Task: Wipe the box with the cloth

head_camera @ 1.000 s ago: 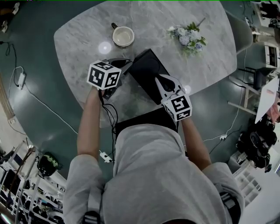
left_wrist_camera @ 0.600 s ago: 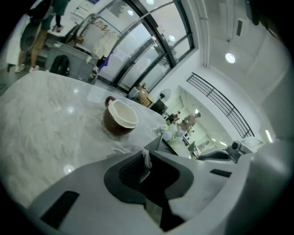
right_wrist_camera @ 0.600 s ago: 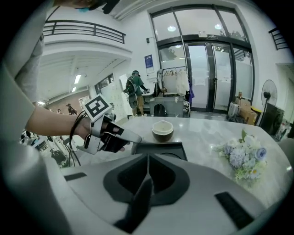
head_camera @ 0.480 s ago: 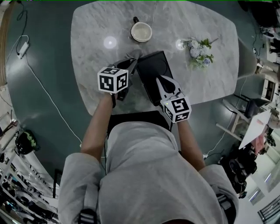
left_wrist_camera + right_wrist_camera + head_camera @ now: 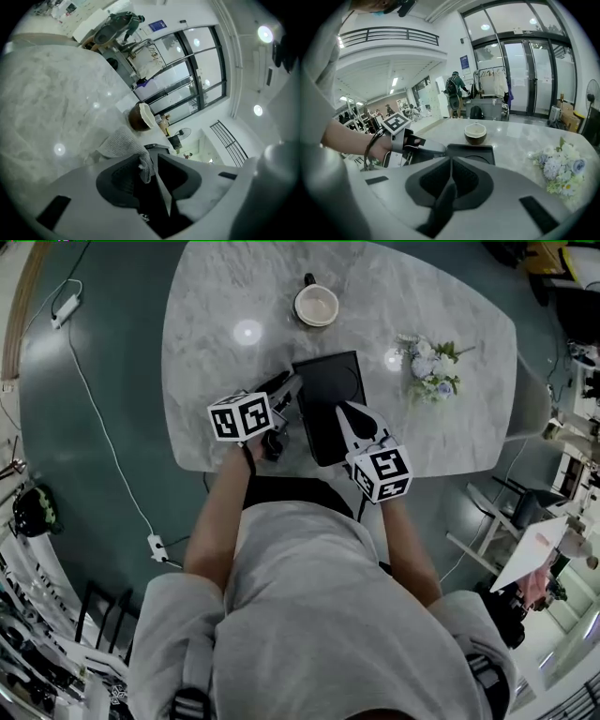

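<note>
A flat black box (image 5: pixel 328 395) lies on the marble table (image 5: pixel 225 371) near its front edge. My left gripper (image 5: pixel 292 382) sits at the box's left edge, rolled onto its side. Its jaws have just been opening, and a corner of the grey cloth (image 5: pixel 121 143) hangs loosely in the gap between them. The rest of the cloth lies on the table beside the box (image 5: pixel 157 147). My right gripper (image 5: pixel 342 409) is shut and empty, poised over the near part of the box (image 5: pixel 473 152).
A brown-and-white cup (image 5: pixel 317 306) stands beyond the box, toward the table's far edge. A small bunch of flowers (image 5: pixel 427 362) lies to the box's right. A cable (image 5: pixel 103 446) runs across the floor on the left.
My left gripper has rolled over and shifted a little along the box's left edge. The right gripper has stayed over the box. The head view has swung.
</note>
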Demonstrator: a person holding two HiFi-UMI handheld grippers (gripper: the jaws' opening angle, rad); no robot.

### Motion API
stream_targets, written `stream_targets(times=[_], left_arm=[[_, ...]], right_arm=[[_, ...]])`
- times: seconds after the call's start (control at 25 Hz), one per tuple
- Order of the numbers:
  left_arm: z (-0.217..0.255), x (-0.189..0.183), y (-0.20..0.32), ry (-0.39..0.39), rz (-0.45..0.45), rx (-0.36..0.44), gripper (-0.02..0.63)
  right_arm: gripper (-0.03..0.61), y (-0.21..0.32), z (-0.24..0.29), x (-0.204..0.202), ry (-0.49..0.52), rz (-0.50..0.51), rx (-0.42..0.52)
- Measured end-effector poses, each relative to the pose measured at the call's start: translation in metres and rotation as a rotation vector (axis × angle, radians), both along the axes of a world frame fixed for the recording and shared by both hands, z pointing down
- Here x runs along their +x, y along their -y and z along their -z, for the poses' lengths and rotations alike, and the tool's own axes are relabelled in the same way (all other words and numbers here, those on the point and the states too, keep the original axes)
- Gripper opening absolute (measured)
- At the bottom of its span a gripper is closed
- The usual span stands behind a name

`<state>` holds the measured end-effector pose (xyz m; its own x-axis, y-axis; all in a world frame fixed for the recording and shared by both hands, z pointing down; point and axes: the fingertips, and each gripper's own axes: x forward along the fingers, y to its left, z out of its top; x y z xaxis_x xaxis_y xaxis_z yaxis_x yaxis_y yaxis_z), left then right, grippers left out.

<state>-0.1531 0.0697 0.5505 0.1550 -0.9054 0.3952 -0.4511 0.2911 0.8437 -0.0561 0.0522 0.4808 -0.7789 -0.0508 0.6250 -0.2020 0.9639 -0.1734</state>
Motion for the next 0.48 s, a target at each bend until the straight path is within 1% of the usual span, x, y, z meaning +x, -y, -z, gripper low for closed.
stream_targets(times=[0.12,0.16,0.24,0.4,0.48], left_arm=[[-0.001,0.000,0.002,-0.037,0.027,0.030,0.137],[-0.001,0.000,0.003,-0.044,0.035,0.035,0.138],[-0.001,0.001,0.003,-0.050,0.048,0.040,0.137],[-0.004,0.002,-0.002,-0.034,0.067,0.027,0.135],[-0.005,0.004,-0.005,-0.037,0.078,0.025,0.110]], right_arm=[[0.034,0.004,0.001,0.006,0.000,0.021,0.003],[0.034,0.005,0.001,0.008,-0.001,0.024,0.004],[0.034,0.007,0.000,0.012,-0.003,0.029,0.003],[0.034,0.009,-0.002,0.017,0.001,0.043,0.003],[0.034,0.008,-0.002,0.018,0.004,0.049,0.002]])
